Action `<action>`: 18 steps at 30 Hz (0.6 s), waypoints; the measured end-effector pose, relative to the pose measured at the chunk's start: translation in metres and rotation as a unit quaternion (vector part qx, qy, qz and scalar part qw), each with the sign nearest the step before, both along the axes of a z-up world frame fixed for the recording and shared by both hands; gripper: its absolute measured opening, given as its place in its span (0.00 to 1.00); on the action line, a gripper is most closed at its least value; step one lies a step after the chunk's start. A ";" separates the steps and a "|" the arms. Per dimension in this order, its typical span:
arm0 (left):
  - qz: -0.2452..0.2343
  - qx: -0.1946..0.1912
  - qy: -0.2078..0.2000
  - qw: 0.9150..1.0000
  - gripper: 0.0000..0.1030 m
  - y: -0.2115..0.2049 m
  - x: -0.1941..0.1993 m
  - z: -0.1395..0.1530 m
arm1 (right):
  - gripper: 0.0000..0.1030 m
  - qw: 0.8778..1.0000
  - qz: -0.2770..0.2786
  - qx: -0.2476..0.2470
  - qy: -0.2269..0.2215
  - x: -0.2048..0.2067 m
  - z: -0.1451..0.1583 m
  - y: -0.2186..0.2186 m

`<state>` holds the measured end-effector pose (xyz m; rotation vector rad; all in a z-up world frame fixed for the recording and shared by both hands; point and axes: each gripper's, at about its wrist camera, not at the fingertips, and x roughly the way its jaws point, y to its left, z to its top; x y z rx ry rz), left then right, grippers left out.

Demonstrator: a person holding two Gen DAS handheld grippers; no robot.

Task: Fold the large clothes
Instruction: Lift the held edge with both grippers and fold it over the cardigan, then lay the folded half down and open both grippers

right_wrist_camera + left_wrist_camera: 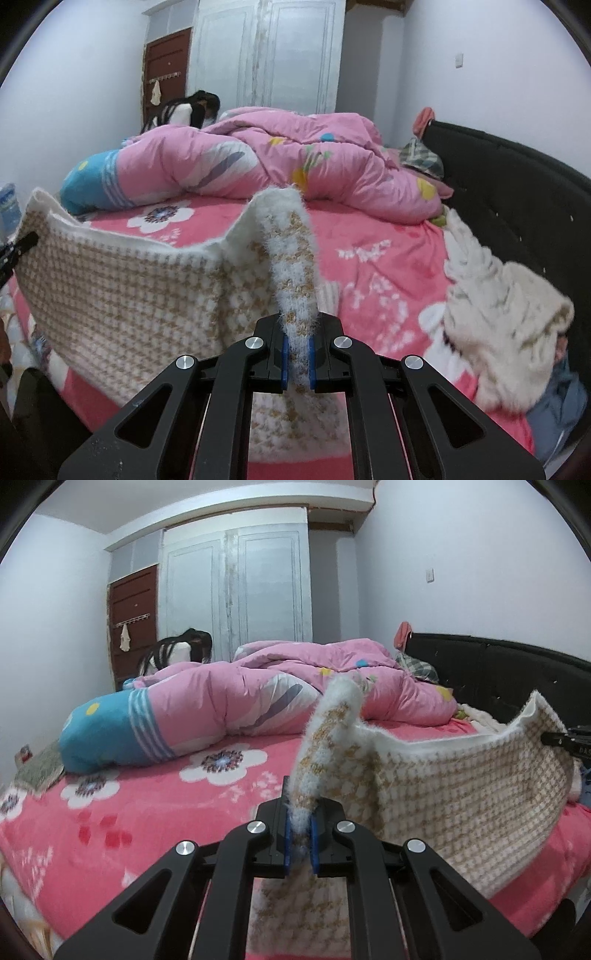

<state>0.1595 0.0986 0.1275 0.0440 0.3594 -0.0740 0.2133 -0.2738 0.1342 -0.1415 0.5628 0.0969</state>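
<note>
Black two-finger left gripper [300,830] is clamped tight, blue pads pinching a fuzzy edge of the cream-and-tan houndstooth knitted garment [443,782]. Likewise the right gripper [298,352] is closed on its other edge, so the knit hangs stretched between them above the pink floral bedsheet [369,266], near a crumpled pink quilt [258,686].

Two grippers [299,840] [298,363], one knit garment [443,775] (held), one duvet [258,694]

Left gripper [299,834]: jaws clamped tight on fuzzy knit (blue pads pinching it)
Right gripper [298,356]: likewise clamped, level, facing forward
</note>
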 end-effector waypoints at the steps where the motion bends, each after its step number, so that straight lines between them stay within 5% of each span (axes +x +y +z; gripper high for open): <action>1: 0.000 0.006 0.010 1.000 0.07 0.000 0.023 0.002 | 0.05 1.000 0.000 0.002 0.004 0.014 0.001 -0.001; 8: -0.007 0.011 0.108 0.994 0.08 0.010 0.159 -0.036 | 0.05 0.998 -0.001 0.033 0.053 0.133 -0.035 -0.004; 13: -0.014 0.008 0.231 0.973 0.14 0.013 0.237 -0.120 | 0.09 0.985 -0.015 0.063 0.159 0.207 -0.129 -0.013; 15: -0.007 0.029 0.247 0.969 0.31 0.013 0.248 -0.141 | 0.27 0.980 -0.016 0.069 0.185 0.214 -0.155 -0.019; 18: 0.004 0.029 0.243 0.969 0.57 0.028 0.251 -0.146 | 0.47 0.979 0.001 0.100 0.180 0.205 -0.156 -0.031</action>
